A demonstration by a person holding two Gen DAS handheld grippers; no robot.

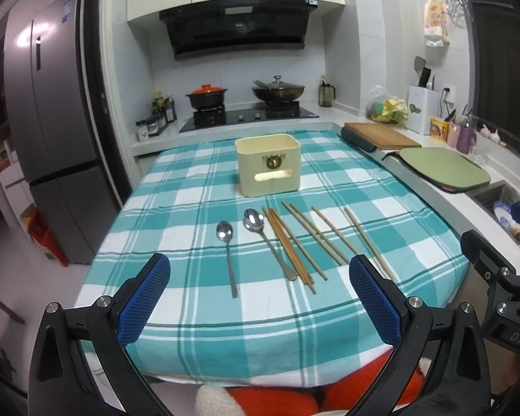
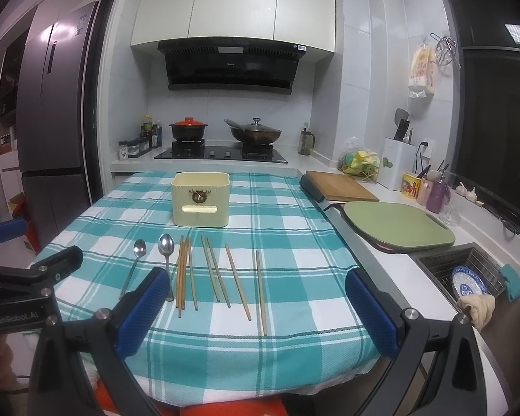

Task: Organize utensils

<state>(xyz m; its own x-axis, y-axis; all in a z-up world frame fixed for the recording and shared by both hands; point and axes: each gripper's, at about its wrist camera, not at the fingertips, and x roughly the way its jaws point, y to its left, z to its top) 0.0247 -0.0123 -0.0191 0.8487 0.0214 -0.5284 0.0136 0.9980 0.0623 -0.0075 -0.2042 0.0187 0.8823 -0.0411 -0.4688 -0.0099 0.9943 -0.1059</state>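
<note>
A cream utensil box (image 1: 268,165) (image 2: 200,199) stands upright at the far middle of the checked teal tablecloth (image 1: 176,215) (image 2: 294,228). In front of it lie two metal spoons, a small one (image 1: 227,253) (image 2: 135,261) and a larger one (image 1: 265,239) (image 2: 166,253), and to their right several wooden chopsticks (image 1: 312,239) (image 2: 218,277) in a loose row. My left gripper (image 1: 260,270) hovers open above the near table edge, nothing between its blue pads. My right gripper (image 2: 258,286) is likewise open and empty, nearer the chopsticks.
Right of the table runs a counter with a wooden board (image 2: 339,185), a green board (image 2: 398,227) and a sink holding a blue plate (image 2: 468,280). A stove with two pots (image 1: 246,97) stands behind. A fridge (image 1: 48,131) is on the left.
</note>
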